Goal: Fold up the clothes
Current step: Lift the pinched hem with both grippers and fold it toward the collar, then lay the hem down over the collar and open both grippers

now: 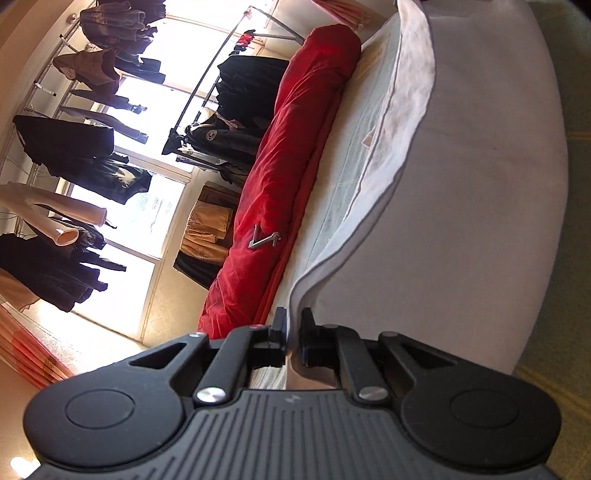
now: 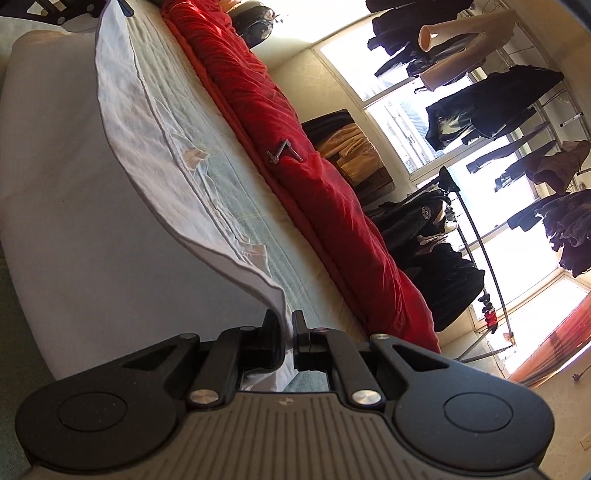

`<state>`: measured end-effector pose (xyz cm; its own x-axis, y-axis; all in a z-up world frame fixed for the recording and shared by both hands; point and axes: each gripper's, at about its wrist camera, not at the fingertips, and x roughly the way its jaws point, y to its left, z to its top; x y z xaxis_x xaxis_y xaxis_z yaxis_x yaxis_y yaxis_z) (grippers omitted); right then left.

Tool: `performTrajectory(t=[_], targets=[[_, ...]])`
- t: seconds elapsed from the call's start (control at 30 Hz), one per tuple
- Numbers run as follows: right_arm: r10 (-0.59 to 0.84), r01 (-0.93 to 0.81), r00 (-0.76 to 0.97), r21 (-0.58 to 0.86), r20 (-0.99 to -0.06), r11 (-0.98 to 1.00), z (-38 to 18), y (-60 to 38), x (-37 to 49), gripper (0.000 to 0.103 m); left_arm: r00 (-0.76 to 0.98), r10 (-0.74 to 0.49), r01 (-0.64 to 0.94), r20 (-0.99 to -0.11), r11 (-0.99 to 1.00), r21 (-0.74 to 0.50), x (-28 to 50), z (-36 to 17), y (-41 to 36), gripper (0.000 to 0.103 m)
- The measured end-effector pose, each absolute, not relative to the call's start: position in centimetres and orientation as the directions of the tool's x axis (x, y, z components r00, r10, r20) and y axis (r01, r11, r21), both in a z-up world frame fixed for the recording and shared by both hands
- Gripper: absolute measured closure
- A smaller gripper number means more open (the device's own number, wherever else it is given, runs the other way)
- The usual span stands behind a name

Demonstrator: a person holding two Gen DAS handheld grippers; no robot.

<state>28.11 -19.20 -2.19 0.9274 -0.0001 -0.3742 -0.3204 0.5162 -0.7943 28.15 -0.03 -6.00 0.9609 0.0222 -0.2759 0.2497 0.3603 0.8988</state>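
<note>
A white garment (image 1: 399,125) with a grey-edged hem hangs stretched over the bed, one end in each gripper. My left gripper (image 1: 293,325) is shut on one corner of its edge, the cloth pinched between the black fingers. In the right wrist view the same white garment (image 2: 147,122) runs away from me. My right gripper (image 2: 284,326) is shut on its near corner. The far end of the cloth reaches the other gripper (image 2: 66,9) at the top left. The garment's middle sags toward the pale green sheet (image 2: 229,192).
A long rolled red quilt (image 1: 295,166) with a small metal piece (image 1: 264,240) on it lies along the bed's far side. Beyond it are a rack of dark clothes (image 1: 236,110), hanging garments (image 1: 74,147) at bright windows, and folded tan cloths (image 1: 207,225).
</note>
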Motion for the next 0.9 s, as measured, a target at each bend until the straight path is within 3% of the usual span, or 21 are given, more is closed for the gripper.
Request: performTrajectory(t=[0.23,0.57,0.6,0.63,0.73,0.77,0.87,0.9], targets=[[-0.006,-0.306,0.931,-0.789,-0.365,0.532,-2.9,-18.8,34.0,0.095,0.953,0.041,0.261,-0.301,0.395,0.881,32.6,-6.8,0.1,0.096],[-0.002,-0.377,0.89,-0.738,-0.456,0.56,-7.3,-18.4,39.0,0.092,0.91,0.047,0.351,-0.412,0.441,0.826,36.5,-10.5,0.6,0.089],[-0.008,-0.375,0.889,-0.739,-0.457,0.56,-7.8,-18.3,39.2,0.089,0.905,0.045,0.361,-0.423,0.445,0.82,36.5,-10.9,0.7,0.088],[-0.016,-0.37,0.89,-0.742,-0.456,0.559,-8.3,-18.2,39.3,0.078,0.902,0.045,0.366,-0.429,0.445,0.817,36.4,-11.3,0.7,0.087],[-0.019,-0.353,0.896,-0.738,-0.443,0.575,-8.5,-18.5,39.2,0.07,0.903,0.05,0.362,-0.428,0.45,0.816,35.9,-11.5,0.8,0.085],[-0.024,-0.343,0.899,-0.739,-0.436,0.58,-8.3,-18.6,39.1,0.058,0.903,0.05,0.359,-0.426,0.456,0.814,35.7,-11.3,0.9,0.082],[-0.025,-0.329,0.908,-0.748,-0.418,0.576,-7.3,-19.3,38.2,0.034,0.908,0.043,0.349,-0.417,0.475,0.808,34.6,-10.4,1.5,0.062],[-0.018,-0.332,0.909,-0.749,-0.417,0.574,-6.9,-19.6,37.6,0.032,0.909,0.039,0.348,-0.416,0.481,0.805,34.2,-10.0,1.8,0.057]])
